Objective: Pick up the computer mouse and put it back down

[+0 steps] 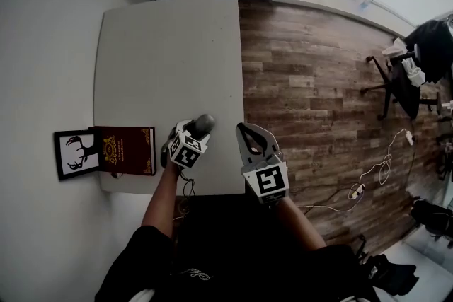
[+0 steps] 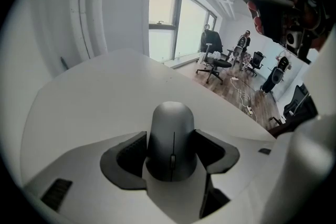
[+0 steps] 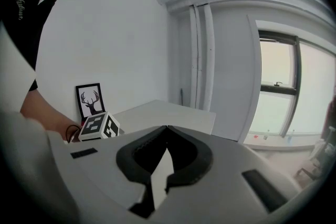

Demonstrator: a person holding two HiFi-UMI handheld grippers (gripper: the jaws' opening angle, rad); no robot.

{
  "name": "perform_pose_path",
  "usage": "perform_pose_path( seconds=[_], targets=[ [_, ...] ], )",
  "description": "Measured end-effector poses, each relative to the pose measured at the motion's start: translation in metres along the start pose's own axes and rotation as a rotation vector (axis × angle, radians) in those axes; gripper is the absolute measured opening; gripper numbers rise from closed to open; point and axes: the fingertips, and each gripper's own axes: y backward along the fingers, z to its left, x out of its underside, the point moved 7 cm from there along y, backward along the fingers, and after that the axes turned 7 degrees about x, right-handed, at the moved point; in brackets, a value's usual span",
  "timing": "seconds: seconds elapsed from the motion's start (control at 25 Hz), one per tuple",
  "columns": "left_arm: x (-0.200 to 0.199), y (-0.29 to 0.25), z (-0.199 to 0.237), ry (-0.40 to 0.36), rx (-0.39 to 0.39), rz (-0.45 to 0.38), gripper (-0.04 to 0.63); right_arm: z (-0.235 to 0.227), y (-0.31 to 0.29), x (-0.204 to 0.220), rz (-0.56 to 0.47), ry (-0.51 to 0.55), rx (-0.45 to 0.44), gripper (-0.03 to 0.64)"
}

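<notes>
A grey computer mouse lies near the front edge of the white table. My left gripper points steeply down over it. In the left gripper view the mouse fills the gap between the jaws, and the dark pads touch it on both sides, so my left gripper is shut on it. The mouse seems to rest on the tabletop. My right gripper hovers at the table's right front corner, shut and empty; its tips meet in the right gripper view.
A dark red book and a framed deer picture stand at the table's front left; the picture leans on the wall. Wooden floor with cables and office chairs lies to the right.
</notes>
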Motion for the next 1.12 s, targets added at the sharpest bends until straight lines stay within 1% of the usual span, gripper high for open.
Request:
perform_pose_path(
  seconds=[0.16, 0.24, 0.32, 0.4, 0.52, 0.56, 0.64, 0.68, 0.72, 0.76, 0.8, 0.84, 0.88, 0.92, 0.96, 1.0, 1.04, 1.12],
  targets=[
    [0.002, 0.003, -0.002, 0.024, -0.032, -0.054, 0.282, 0.004, -0.009, 0.007, 0.043, 0.008, -0.022, 0.02],
    [0.002, 0.006, -0.003, 0.068, -0.027, -0.09, 0.281, 0.005, -0.013, 0.011, 0.052, 0.014, -0.034, 0.02],
    [0.003, 0.008, -0.002, 0.137, -0.003, -0.125, 0.279, 0.006, -0.016, 0.014, 0.059, 0.011, -0.044, 0.02],
    [0.007, 0.008, -0.001, 0.227, 0.035, -0.165, 0.278, 0.009, -0.02, 0.017, 0.065, 0.024, -0.053, 0.02],
    [0.012, 0.012, 0.002, 0.36, 0.101, -0.229, 0.278, 0.018, -0.024, 0.027, 0.09, 0.129, -0.069, 0.02],
    [0.014, 0.015, 0.002, 0.39, 0.117, -0.243, 0.278, 0.021, -0.026, 0.031, 0.11, 0.153, -0.081, 0.02],
    [0.016, 0.02, 0.003, 0.417, 0.136, -0.257, 0.276, 0.03, -0.032, 0.04, 0.157, 0.189, -0.126, 0.021],
    [0.016, 0.022, 0.003, 0.421, 0.143, -0.261, 0.276, 0.035, -0.036, 0.048, 0.182, 0.229, -0.158, 0.021],
    [0.017, 0.025, 0.003, 0.427, 0.153, -0.268, 0.275, 0.042, -0.041, 0.058, 0.205, 0.308, -0.194, 0.032],
    [0.018, 0.029, 0.004, 0.44, 0.165, -0.284, 0.273, 0.05, -0.047, 0.069, 0.226, 0.427, -0.233, 0.123],
    [0.019, 0.033, 0.006, 0.463, 0.172, -0.314, 0.252, 0.058, -0.052, 0.082, 0.24, 0.574, -0.27, 0.252],
    [0.02, 0.038, 0.01, 0.49, 0.172, -0.35, 0.016, 0.066, -0.058, 0.095, 0.243, 0.72, -0.305, 0.296],
    [0.022, 0.042, 0.013, 0.504, 0.163, -0.372, -0.002, 0.074, -0.064, 0.108, 0.236, 0.838, -0.34, 0.309],
    [0.023, 0.044, 0.016, 0.489, 0.142, -0.364, -0.001, 0.081, -0.07, 0.119, 0.221, 0.918, -0.375, 0.311],
    [0.026, 0.043, 0.016, 0.449, 0.114, -0.33, -0.001, 0.088, -0.076, 0.126, 0.202, 0.964, -0.405, 0.325],
    [0.028, 0.043, 0.016, 0.407, 0.091, -0.296, -0.001, 0.092, -0.082, 0.13, 0.185, 0.987, -0.424, 0.328],
    [0.03, 0.043, 0.015, 0.388, 0.083, -0.281, -0.001, 0.095, -0.087, 0.13, 0.177, 0.994, -0.436, 0.328],
    [0.031, 0.046, 0.017, 0.412, 0.096, -0.299, -0.001, 0.094, -0.095, 0.126, 0.179, 0.974, -0.448, 0.328]
  ],
)
